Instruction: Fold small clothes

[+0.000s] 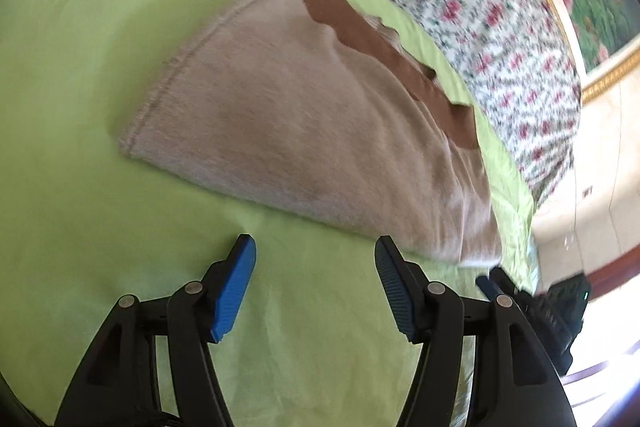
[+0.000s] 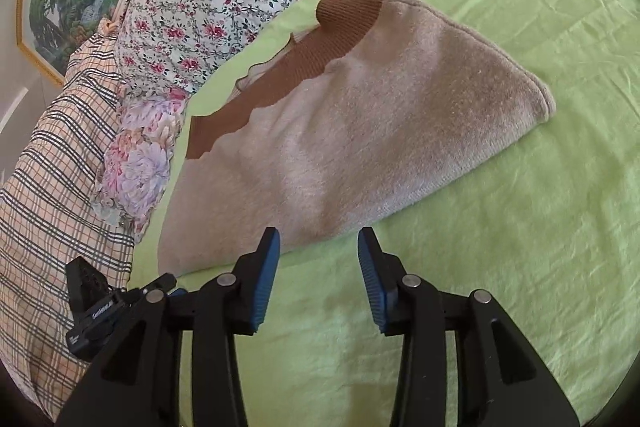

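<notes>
Now your 2 tools hang empty just short of the work, the left gripper [image 1: 314,245] and right gripper [image 2: 318,237] both parted over the green sheet [image 1: 80,207], so judge the folded beige garment [image 2: 360,115] lying beyond them released, and next check its brown ribbed band [image 2: 320,39] sits square.

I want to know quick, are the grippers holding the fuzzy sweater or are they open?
Left gripper: open, holding nothing, beside the beige sweater.
Right gripper: open, holding nothing, at the sweater's near edge.
</notes>
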`<state>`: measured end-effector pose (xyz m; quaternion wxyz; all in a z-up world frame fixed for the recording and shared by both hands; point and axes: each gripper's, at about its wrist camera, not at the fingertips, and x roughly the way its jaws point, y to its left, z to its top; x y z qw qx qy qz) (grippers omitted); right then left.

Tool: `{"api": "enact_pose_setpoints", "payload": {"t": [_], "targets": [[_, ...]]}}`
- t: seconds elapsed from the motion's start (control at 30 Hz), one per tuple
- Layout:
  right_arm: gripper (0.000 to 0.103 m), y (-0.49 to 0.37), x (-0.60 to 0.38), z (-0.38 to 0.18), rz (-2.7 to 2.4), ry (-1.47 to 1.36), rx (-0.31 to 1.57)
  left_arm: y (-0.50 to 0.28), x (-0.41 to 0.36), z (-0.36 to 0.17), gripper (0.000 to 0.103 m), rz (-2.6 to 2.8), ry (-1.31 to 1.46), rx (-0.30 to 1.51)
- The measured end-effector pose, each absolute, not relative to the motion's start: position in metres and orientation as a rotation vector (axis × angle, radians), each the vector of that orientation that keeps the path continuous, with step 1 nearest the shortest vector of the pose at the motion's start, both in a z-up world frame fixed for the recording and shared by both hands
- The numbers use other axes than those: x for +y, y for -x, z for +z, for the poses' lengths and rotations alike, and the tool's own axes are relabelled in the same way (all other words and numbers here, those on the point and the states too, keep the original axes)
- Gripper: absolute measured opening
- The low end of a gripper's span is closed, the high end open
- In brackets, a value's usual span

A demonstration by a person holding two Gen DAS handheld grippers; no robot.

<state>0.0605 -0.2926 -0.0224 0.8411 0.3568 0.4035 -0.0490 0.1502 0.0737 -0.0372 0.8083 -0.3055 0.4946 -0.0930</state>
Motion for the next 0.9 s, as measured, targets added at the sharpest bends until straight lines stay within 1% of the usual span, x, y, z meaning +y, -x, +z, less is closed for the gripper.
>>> {"api": "enact_pose_setpoints", "payload": {"t": [0.2,0.33,0.4,0.43,0.47,0.5,0.53,0.57,0.63,0.77,0.83,0.9], "targets": [[0.043,-0.063,-0.291,-0.020,-0.087,-0.753,0.848,-0.177,0.092,-0.046,0.062,-0.116,0.737,1.019],[0.043,-0.073,-0.292,-0.019,-0.071,-0.740,0.856,-0.198,0.099,-0.047,0.062,-0.057,0.735,0.981],[0.043,-0.079,-0.297,-0.018,-0.072,-0.731,0.857,-0.209,0.099,-0.044,0.058,-0.028,0.713,0.963],[0.043,-0.084,-0.302,-0.017,-0.075,-0.724,0.857,-0.212,0.098,-0.042,0.044,-0.018,0.697,0.957],[0.043,-0.088,-0.306,-0.015,-0.075,-0.720,0.854,-0.217,0.097,-0.039,0.017,-0.017,0.680,0.952],[0.043,-0.090,-0.310,-0.014,-0.074,-0.719,0.850,-0.221,0.095,-0.034,0.013,-0.032,0.669,0.946],[0.043,-0.095,-0.317,-0.012,-0.078,-0.715,0.845,-0.223,0.092,-0.028,0.013,-0.036,0.651,0.933],[0.043,-0.098,-0.322,-0.011,-0.080,-0.710,0.845,-0.225,0.087,-0.018,0.010,-0.050,0.624,0.907],[0.043,-0.106,-0.333,-0.009,-0.071,-0.712,0.844,-0.225,0.070,0.005,0.007,-0.099,0.560,0.855],[0.043,-0.127,-0.362,-0.008,-0.004,-0.789,0.838,-0.228,0.005,0.045,0.007,-0.278,0.417,0.785],[0.043,-0.140,-0.376,-0.009,0.066,-0.869,0.838,-0.229,-0.032,0.054,0.007,-0.360,0.353,0.773],[0.045,-0.152,-0.385,-0.010,0.128,-0.926,0.833,-0.232,-0.065,0.050,0.007,-0.431,0.299,0.788]]}}
